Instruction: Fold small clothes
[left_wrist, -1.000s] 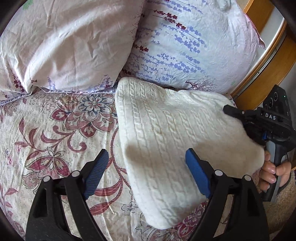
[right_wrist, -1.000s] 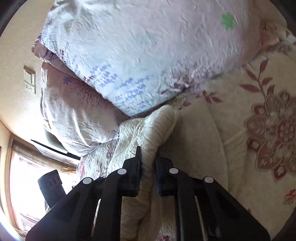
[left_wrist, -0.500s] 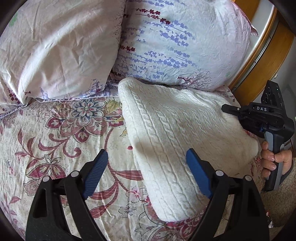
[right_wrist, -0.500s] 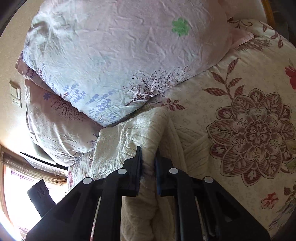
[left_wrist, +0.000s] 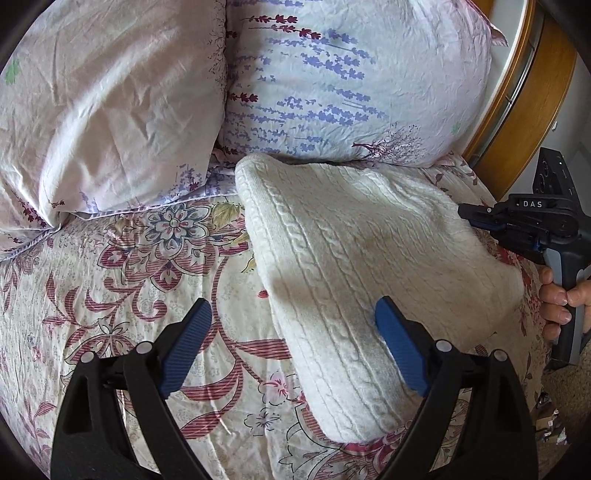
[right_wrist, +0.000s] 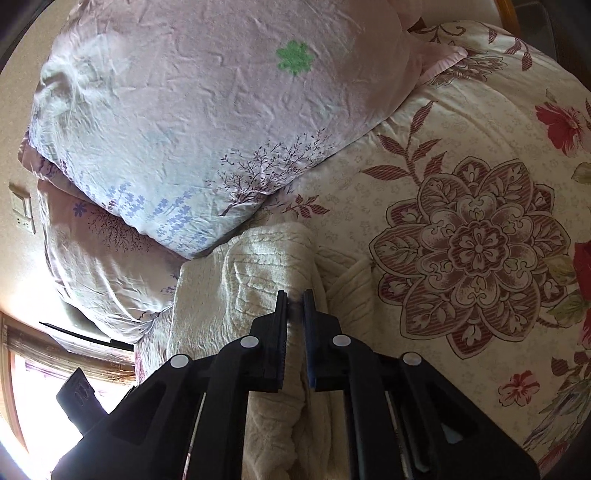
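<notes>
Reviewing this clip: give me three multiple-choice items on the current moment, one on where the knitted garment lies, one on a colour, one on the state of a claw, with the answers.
1. Where does the cream cable-knit garment lie?
A. On the floral bedspread, its far edge against the lavender-print pillow
B. Draped over the wooden bed frame
C. On top of both pillows

2. What colour are the pads of the left claw?
A. Red
B. Blue
C. White

3. What state is the right claw in?
A. Wide open above the bedspread
B. Shut on a pillow corner
C. Shut on a fold of the garment

Answers:
1 A, the left wrist view shows it flat on the bedspread with its top edge tucked under the pillow.
2 B, both ribbed pads are blue.
3 C, the right wrist view shows cream knit pinched between nearly closed jaws.
</notes>
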